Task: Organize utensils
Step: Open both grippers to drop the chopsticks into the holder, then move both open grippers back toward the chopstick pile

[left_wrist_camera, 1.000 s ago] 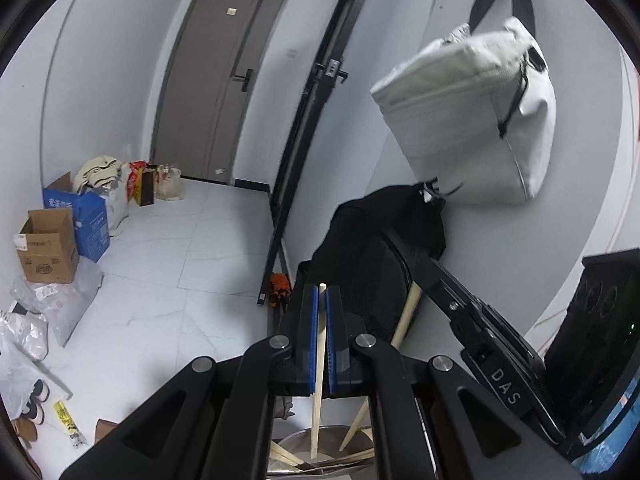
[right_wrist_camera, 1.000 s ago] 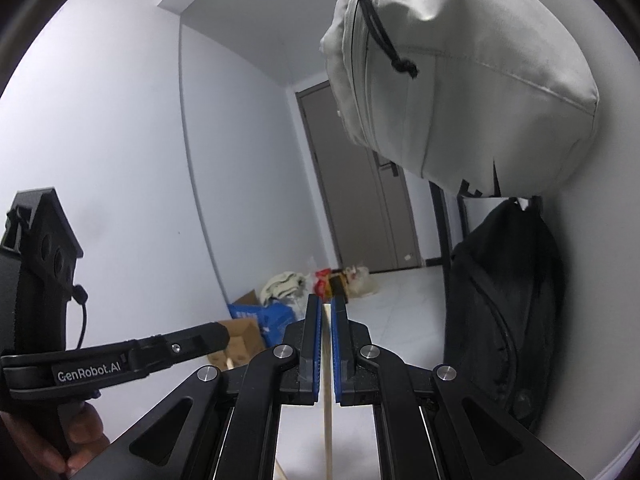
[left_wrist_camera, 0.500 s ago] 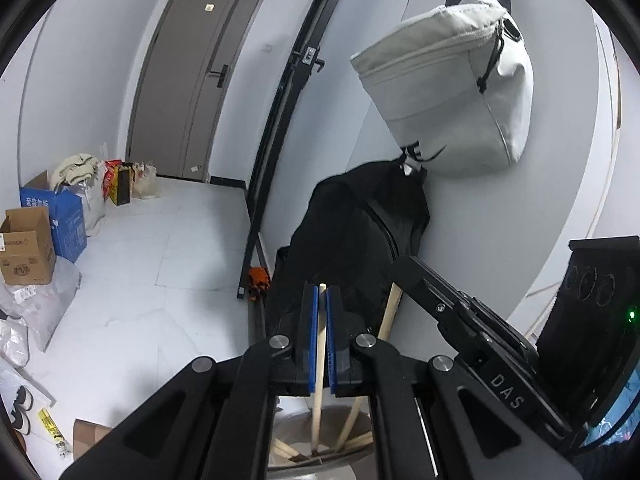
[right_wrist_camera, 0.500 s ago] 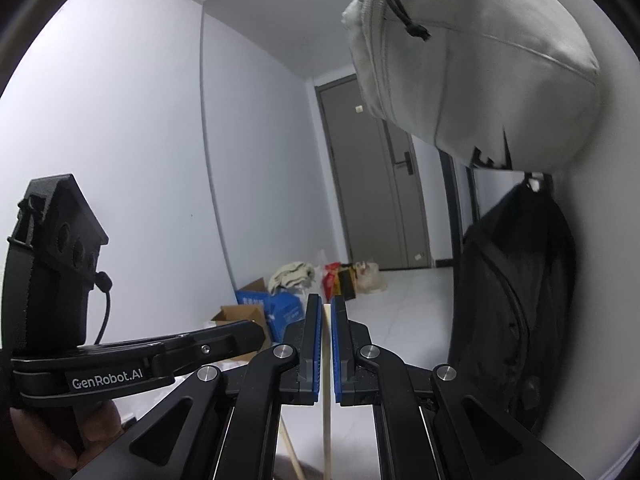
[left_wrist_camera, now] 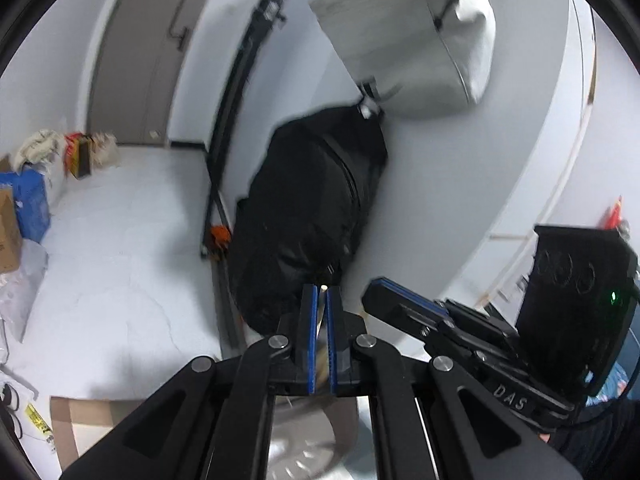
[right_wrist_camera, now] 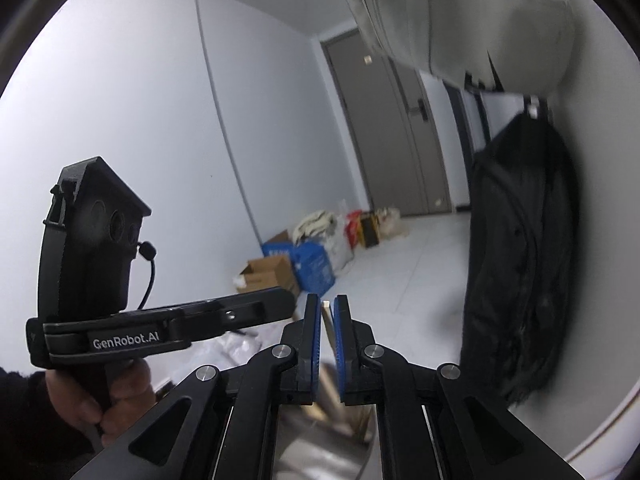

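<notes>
Chopsticks are the business here: one pale wooden chopstick (left_wrist_camera: 322,322) stands between the blue pads of the left gripper (left_wrist_camera: 321,300), pinched fast with the jaws fully closed, its tip just clearing the pads. A second chopstick (right_wrist_camera: 327,320) sits between the pads of the right gripper (right_wrist_camera: 327,306), whose jaws have just been opening; a sliver of daylight shows on either side, so the stick looks let go rather than gripped. Both tools tilt down over a round steel container (left_wrist_camera: 308,440) at the bottom of each view, the likely reason the sticks are carried upright, tail-first, to be dropped in with others. A person's hand (right_wrist_camera: 104,396) grips the left tool's handle. Much is blurred. The container's rim and contents are cut off by the gripper frames; how many sticks already lie inside cannot be told, nor whether either stick's lower end has touched bottom. Behind, a black jacket (left_wrist_camera: 308,216) and a pale bag (left_wrist_camera: 408,36) hang on the wall.
</notes>
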